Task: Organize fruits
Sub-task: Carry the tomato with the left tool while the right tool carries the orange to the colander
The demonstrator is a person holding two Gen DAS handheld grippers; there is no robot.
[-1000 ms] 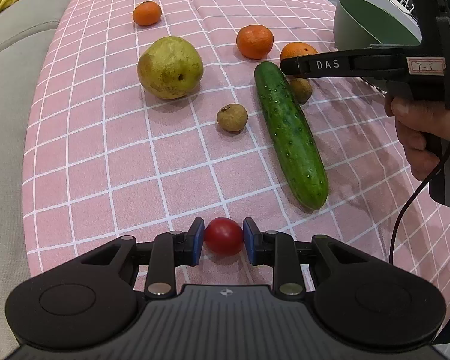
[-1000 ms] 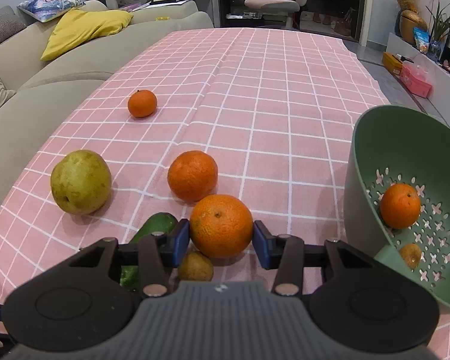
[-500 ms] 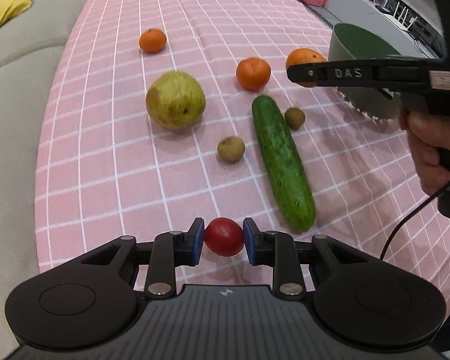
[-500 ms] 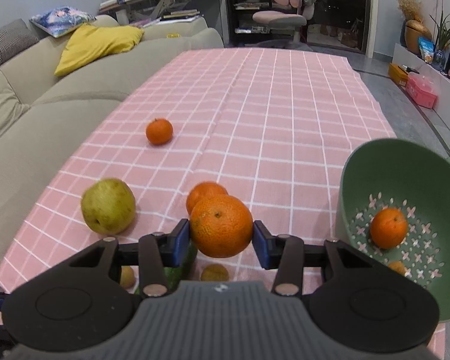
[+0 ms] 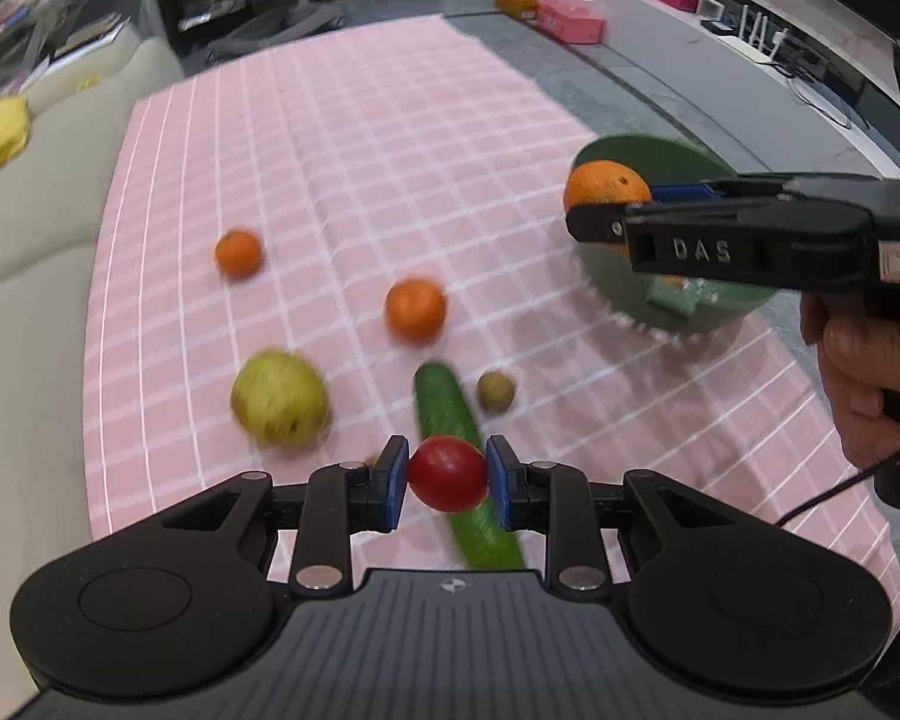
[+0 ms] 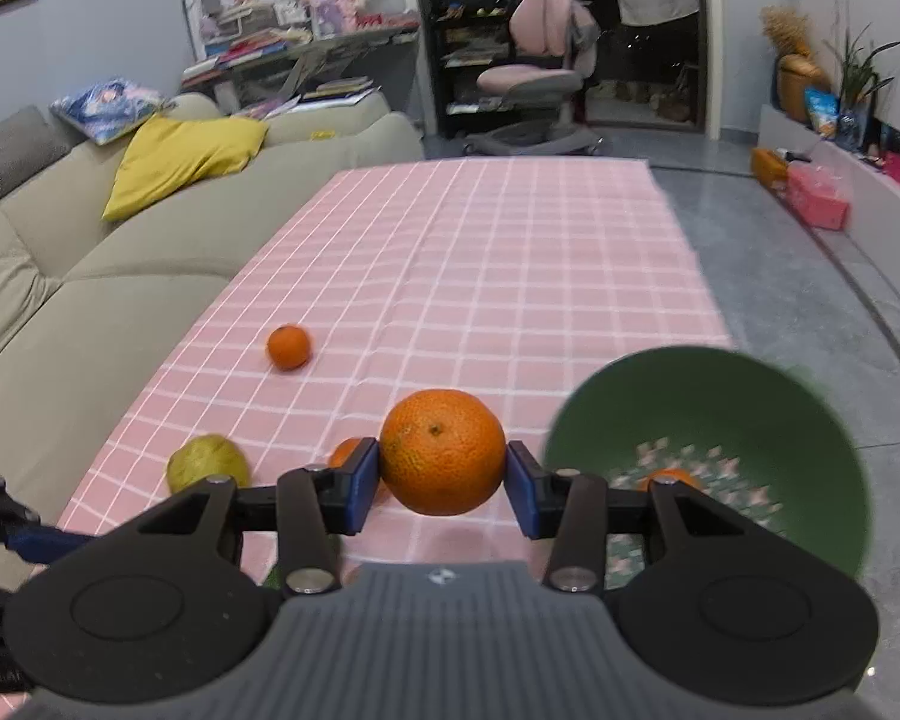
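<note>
My left gripper [image 5: 447, 474] is shut on a small red tomato [image 5: 447, 473] and holds it above the pink checked cloth [image 5: 354, 168]. My right gripper [image 6: 443, 474] is shut on an orange [image 6: 443, 451], held in the air just left of the green colander bowl [image 6: 720, 396]. In the left wrist view the right gripper [image 5: 606, 204] with its orange [image 5: 606, 183] hangs at the bowl's [image 5: 660, 153] near rim. One orange [image 6: 669, 476] lies inside the bowl.
On the cloth lie a pear [image 5: 279, 397], a cucumber [image 5: 450, 414], a small brown fruit [image 5: 496, 391], an orange [image 5: 415, 309] and a smaller orange [image 5: 238, 252]. A beige sofa [image 6: 60, 300] runs along the left edge. The floor [image 6: 810, 300] drops off at right.
Both grippers have lifted with their fruit. The right gripper carried its orange up and right toward the bowl; the left gripper raised the tomato and swung toward the right.
</note>
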